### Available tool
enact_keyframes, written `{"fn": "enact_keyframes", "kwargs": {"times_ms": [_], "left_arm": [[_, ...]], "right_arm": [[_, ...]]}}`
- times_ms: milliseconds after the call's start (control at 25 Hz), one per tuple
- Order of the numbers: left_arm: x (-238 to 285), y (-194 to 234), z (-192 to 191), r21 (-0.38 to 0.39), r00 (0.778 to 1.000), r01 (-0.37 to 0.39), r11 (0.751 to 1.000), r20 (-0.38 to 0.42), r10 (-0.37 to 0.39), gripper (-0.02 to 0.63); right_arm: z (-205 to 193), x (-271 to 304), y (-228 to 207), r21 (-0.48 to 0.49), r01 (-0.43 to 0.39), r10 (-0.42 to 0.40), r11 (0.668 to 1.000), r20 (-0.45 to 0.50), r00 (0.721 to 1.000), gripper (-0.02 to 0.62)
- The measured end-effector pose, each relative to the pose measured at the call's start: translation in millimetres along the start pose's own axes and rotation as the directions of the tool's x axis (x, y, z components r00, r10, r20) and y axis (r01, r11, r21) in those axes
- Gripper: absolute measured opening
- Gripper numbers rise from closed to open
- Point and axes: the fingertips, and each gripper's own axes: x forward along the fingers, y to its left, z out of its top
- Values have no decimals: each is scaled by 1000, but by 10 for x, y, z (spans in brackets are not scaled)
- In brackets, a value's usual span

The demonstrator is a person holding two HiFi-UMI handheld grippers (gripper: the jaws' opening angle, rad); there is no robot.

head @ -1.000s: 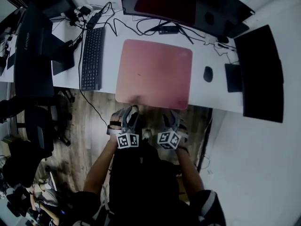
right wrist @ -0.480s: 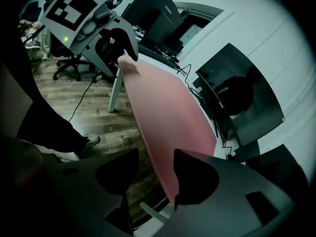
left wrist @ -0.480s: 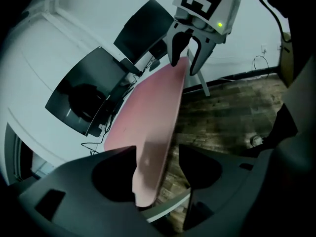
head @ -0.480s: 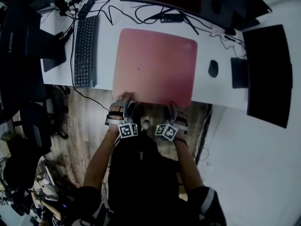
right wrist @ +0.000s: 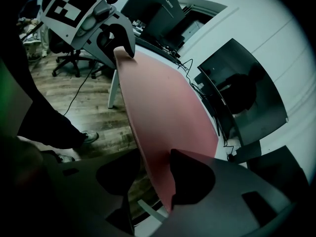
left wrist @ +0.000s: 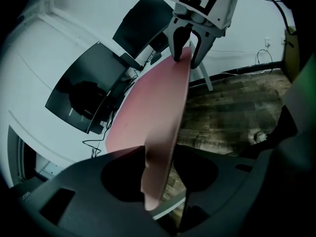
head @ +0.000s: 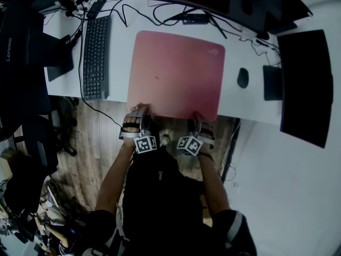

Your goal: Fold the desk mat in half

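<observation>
- On the white desk (head: pixel 122 47) lies the pink desk mat (head: pixel 176 73), flat and open, between a keyboard (head: pixel 96 57) on one side and a mouse (head: pixel 243 78) on the other.
- Its near edge runs along the front edge of the desk, right by the person.
- The left gripper (head: pixel 139 109) sits at the near left corner of the mat. Its jaws stand apart with the mat's edge between them. They have just been closing a little, but they do not squeeze the mat.
- The right gripper (head: pixel 199 117) sits at the near right corner. Its jaws have just been opening and stand wide, one on each side of the mat's edge.
- From each gripper view the mat looks like a long pink strip, seen almost from the side, and it reaches to the other gripper at its far end.
- From the head view the gripper tips cover the bits of the mat's edge that sit between the jaws.
- Dark screens (head: pixel 298 84) at the top and right are cut off by the picture's edge.
- The person's dark clothes hide the wood floor (head: pixel 90 137) right below the grippers.
</observation>
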Motion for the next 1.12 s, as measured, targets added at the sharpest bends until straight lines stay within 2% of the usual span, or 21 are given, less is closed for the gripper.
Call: {"fn": "enact_keyframes", "kwargs": {"times_ms": [120, 280, 440, 680, 840, 1000, 1120], "left_arm": [[-60, -60, 3, 9, 1000, 8, 1000, 12, -8, 116], [-151, 107, 43, -59, 999, -19, 998, 43, 21, 51], [-174, 152, 50, -73, 999, -6, 997, 42, 9, 31], [-244, 256, 97, -126, 995, 84, 988, 59, -77, 21], [-354, 362, 151, -102, 988, 148, 984, 66, -142, 21], [-451, 556, 218, -80, 981, 182, 980, 87, -175, 21], [-543, 645, 268, -62, 971, 228, 972, 92, -222, 20]], "right_arm": [[9, -54, 8, 2, -13, 13, 1000, 3, 1000, 160], [53, -126, -8, -4, -7, 7, 1000, 15, 1000, 75], [47, -162, -38, 4, 0, -1, 1000, 21, 1000, 33], [128, -298, -226, 18, -4, 3, 1000, 24, 1000, 23], [178, -410, -358, 54, -15, 13, 998, 44, 999, 21], [266, -511, -516, 90, -39, 33, 995, 69, 997, 21], [303, -631, -616, 121, -84, 76, 989, 66, 995, 20]]}}
